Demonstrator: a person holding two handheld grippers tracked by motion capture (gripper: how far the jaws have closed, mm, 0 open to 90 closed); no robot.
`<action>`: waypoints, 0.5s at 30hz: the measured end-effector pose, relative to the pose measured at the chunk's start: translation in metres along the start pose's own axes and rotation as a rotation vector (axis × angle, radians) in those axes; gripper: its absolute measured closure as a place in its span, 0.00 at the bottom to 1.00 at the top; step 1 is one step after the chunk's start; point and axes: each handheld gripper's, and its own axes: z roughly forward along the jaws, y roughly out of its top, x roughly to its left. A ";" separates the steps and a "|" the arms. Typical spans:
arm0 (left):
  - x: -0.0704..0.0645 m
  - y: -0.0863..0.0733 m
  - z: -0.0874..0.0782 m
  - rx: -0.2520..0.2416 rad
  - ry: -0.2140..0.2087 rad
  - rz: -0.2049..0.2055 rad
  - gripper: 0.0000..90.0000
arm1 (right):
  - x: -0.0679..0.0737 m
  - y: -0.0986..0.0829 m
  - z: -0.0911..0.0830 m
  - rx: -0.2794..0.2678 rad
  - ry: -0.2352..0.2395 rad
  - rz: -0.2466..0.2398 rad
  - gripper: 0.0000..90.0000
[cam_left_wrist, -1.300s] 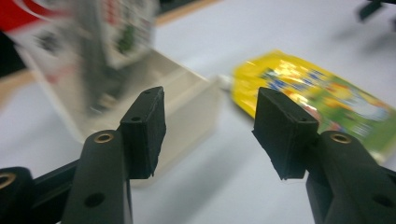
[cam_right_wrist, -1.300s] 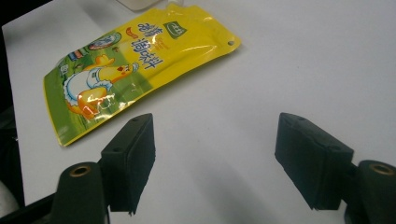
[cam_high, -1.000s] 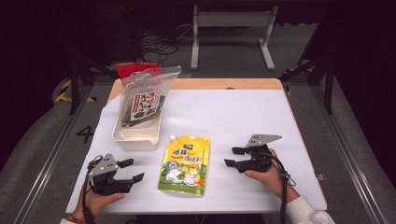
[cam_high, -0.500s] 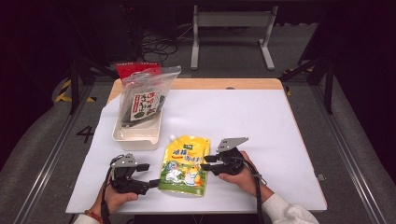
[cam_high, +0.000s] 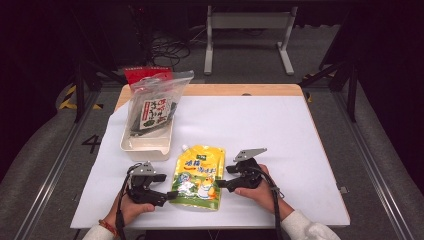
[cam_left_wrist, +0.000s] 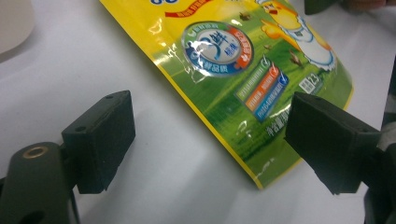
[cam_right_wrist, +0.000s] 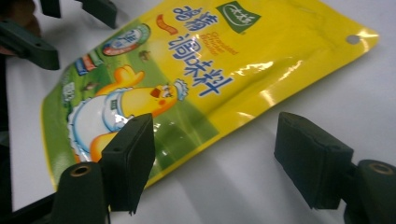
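A yellow and green stand-up pouch (cam_high: 197, 176) with a cartoon chick lies flat near the table's front edge. My left gripper (cam_high: 165, 187) is open at the pouch's lower left edge. In the left gripper view the pouch's (cam_left_wrist: 243, 60) bottom corner lies between the spread jaws of that gripper (cam_left_wrist: 210, 140), untouched. My right gripper (cam_high: 225, 177) is open at the pouch's right edge. In the right gripper view the pouch's (cam_right_wrist: 201, 70) side edge reaches in between the jaws of the right gripper (cam_right_wrist: 215, 158), and the left gripper (cam_right_wrist: 70, 25) shows beyond it.
A white tray (cam_high: 145, 146) stands at the back left and holds a clear bag of dark snacks (cam_high: 152, 107), with a red packet (cam_high: 140, 75) behind it. A white sheet (cam_high: 260, 125) covers the table. A metal stand (cam_high: 247, 30) is on the floor beyond.
Both hands have brought their grippers inward from the table's sides to the pouch's edges. The pouch has not moved.
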 end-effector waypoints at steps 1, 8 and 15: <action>0.001 0.001 0.001 -0.005 -0.010 -0.013 0.19 | 0.000 0.000 0.001 -0.004 0.019 0.007 0.30; 0.006 0.006 0.007 -0.029 -0.094 -0.121 0.20 | 0.002 0.003 0.011 -0.036 0.093 0.107 0.29; 0.005 0.010 0.013 -0.024 -0.134 -0.147 0.21 | 0.000 0.006 0.015 -0.051 0.087 0.145 0.46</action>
